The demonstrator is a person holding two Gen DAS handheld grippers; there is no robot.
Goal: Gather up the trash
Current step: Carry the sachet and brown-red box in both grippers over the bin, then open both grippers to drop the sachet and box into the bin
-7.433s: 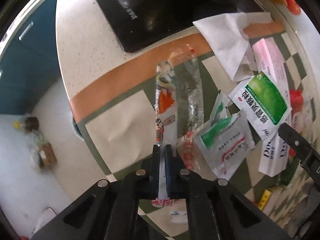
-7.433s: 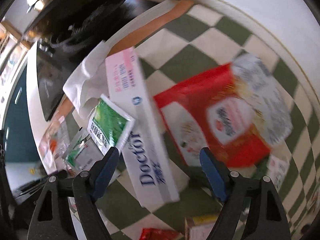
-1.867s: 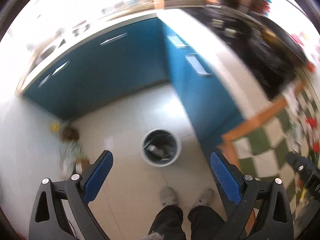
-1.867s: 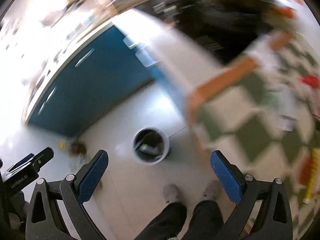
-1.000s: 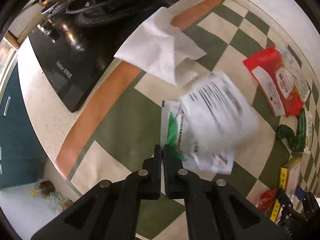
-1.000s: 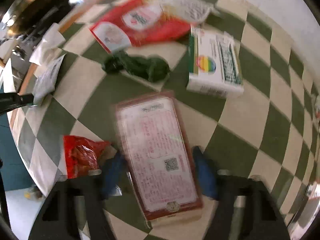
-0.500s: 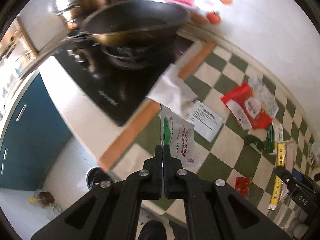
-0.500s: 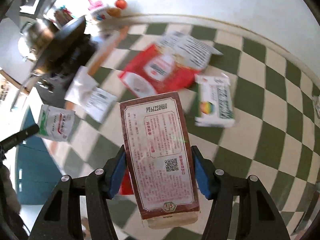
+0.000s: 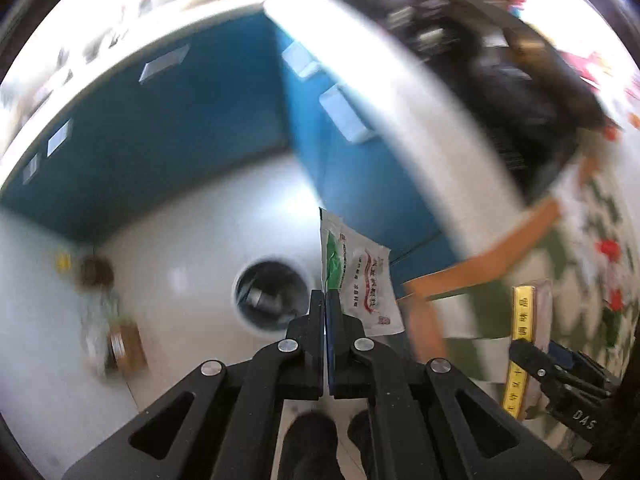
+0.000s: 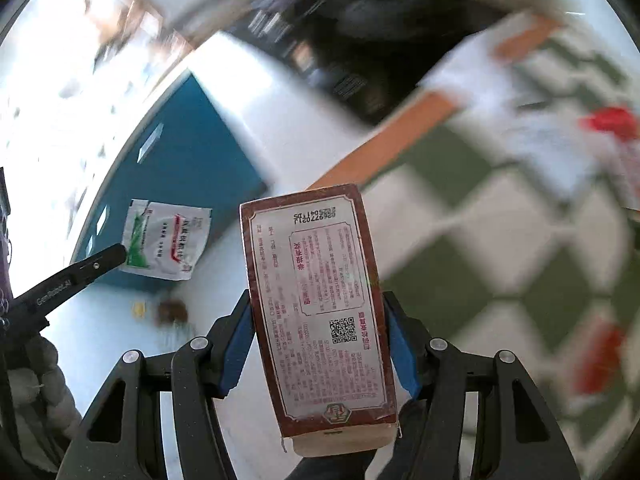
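Note:
My left gripper [image 9: 327, 300] is shut on the edge of a white and green sachet [image 9: 360, 280], which hangs out over the floor. Just left of the fingertips, below them, stands a round grey trash bin [image 9: 266, 294] with dark scraps inside. My right gripper [image 10: 318, 320] is shut on a brown-edged carton [image 10: 316, 300] with red print and a QR code, its blue pads [image 10: 240, 340] pressing both long sides. The right wrist view also catches the sachet [image 10: 164, 240] at the left gripper's tip [image 10: 116, 254]. The carton's yellow side [image 9: 520, 344] shows at the lower right of the left wrist view.
Blue cabinet fronts [image 9: 168, 120] line the pale floor [image 9: 192, 224]. The white counter [image 9: 420, 120] carries a green-checked cloth [image 10: 500, 248] with red wrappers [image 10: 608, 120] and a black hob [image 9: 520, 80]. Small clutter [image 9: 112, 328] lies on the floor at left. A person's dark trouser legs [image 9: 316, 440] show below.
Both grippers have swung off the checked cloth and out over the floor, each still holding its item. The bin has come into the left wrist view. Both views are motion-blurred.

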